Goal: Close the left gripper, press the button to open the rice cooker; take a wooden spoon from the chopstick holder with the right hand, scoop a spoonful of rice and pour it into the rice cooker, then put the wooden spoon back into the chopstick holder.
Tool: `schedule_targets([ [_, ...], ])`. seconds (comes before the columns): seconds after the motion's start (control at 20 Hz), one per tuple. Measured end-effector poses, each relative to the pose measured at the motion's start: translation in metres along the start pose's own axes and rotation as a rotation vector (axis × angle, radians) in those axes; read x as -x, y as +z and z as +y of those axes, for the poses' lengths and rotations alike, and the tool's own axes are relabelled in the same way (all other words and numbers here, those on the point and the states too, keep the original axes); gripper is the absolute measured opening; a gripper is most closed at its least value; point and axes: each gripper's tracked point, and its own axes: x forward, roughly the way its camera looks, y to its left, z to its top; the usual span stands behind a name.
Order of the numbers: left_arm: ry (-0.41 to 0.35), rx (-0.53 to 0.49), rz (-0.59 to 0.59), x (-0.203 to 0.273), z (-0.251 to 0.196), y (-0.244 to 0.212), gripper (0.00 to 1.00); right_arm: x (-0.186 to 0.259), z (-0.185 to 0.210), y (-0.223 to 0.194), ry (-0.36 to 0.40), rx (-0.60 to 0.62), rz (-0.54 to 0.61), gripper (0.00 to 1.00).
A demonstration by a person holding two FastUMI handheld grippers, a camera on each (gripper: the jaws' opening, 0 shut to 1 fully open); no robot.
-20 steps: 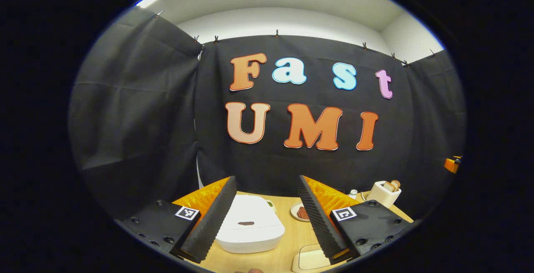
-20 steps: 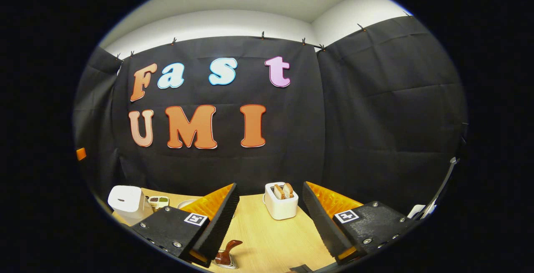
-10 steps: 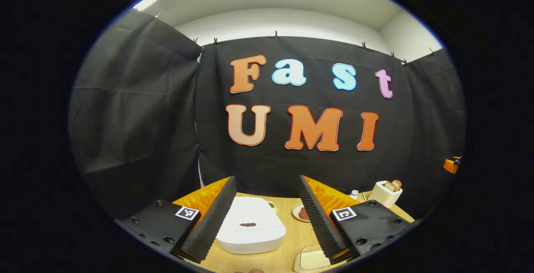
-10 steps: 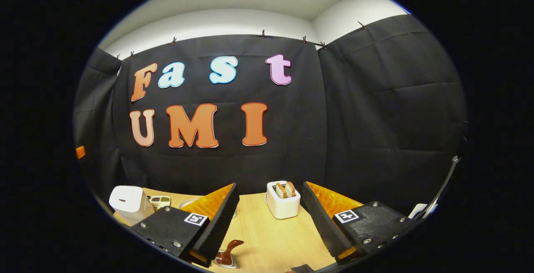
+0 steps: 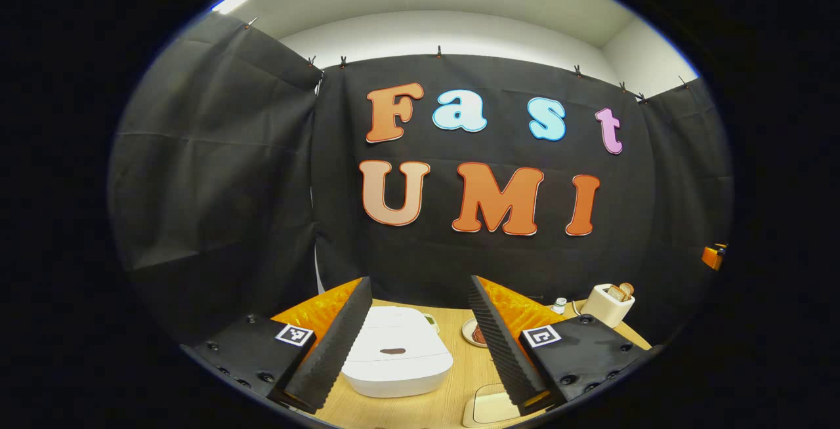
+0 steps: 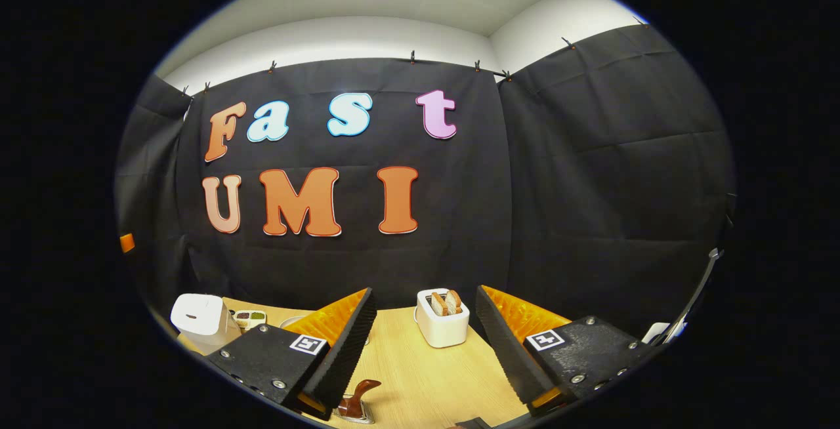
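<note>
The white rice cooker [image 5: 399,358] sits shut on the wooden table, with a small dark button on its lid, just ahead of my left gripper [image 5: 419,350]. That gripper is open, its fingers apart with nothing between them. In the right gripper view the same rice cooker [image 6: 198,319] stands at the far left. My right gripper [image 6: 425,357] is open and holds nothing. A brown wooden spoon handle [image 6: 359,396] sticks up from a holder low down beside its left finger.
A white toaster [image 6: 443,318] with bread slices stands at the back of the table [image 6: 420,376]; the same toaster [image 5: 608,303] lies right in the left gripper view. A small plate [image 5: 474,332], a cream tray [image 5: 484,408] and a sectioned dish [image 6: 251,316] also sit there.
Both views have shifted only slightly; the rice cooker sits a little further right between the left fingers. Both grippers stay open.
</note>
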Motion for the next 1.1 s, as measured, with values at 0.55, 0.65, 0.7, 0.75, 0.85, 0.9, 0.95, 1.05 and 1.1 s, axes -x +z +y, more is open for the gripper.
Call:
schedule_targets([
  [0.55,0.061,-0.030,0.006,-0.008,0.015,-0.005,0.29,0.001,-0.007,-0.001,-0.024,0.007,0.000,0.95],
  [0.65,0.049,-0.023,0.004,-0.010,0.014,-0.006,0.18,-0.001,-0.007,-0.002,-0.027,0.006,0.006,0.95],
  [0.7,0.056,-0.025,-0.009,-0.020,0.023,-0.004,0.18,0.000,-0.007,-0.002,-0.026,0.005,0.007,1.00],
  [0.75,0.067,-0.031,-0.009,-0.015,0.021,-0.004,0.10,0.000,-0.007,-0.003,-0.026,0.005,0.007,1.00],
  [0.85,0.078,-0.038,-0.013,-0.013,0.023,-0.005,0.08,0.001,-0.006,-0.002,-0.024,0.010,0.005,0.95],
  [0.9,0.069,-0.032,-0.002,-0.017,0.022,-0.007,0.05,0.001,-0.006,-0.002,-0.023,0.014,0.004,0.95],
  [0.95,0.066,-0.027,0.008,-0.021,0.024,-0.013,0.05,0.000,-0.005,-0.002,-0.023,0.016,0.004,0.95],
  [1.05,0.046,-0.003,0.045,-0.031,0.024,-0.023,0.05,0.000,-0.003,-0.002,-0.018,0.018,0.005,1.00],
  [1.1,0.032,0.018,0.061,-0.039,0.023,-0.028,0.05,0.000,-0.002,-0.004,-0.014,0.019,0.006,0.95],
])
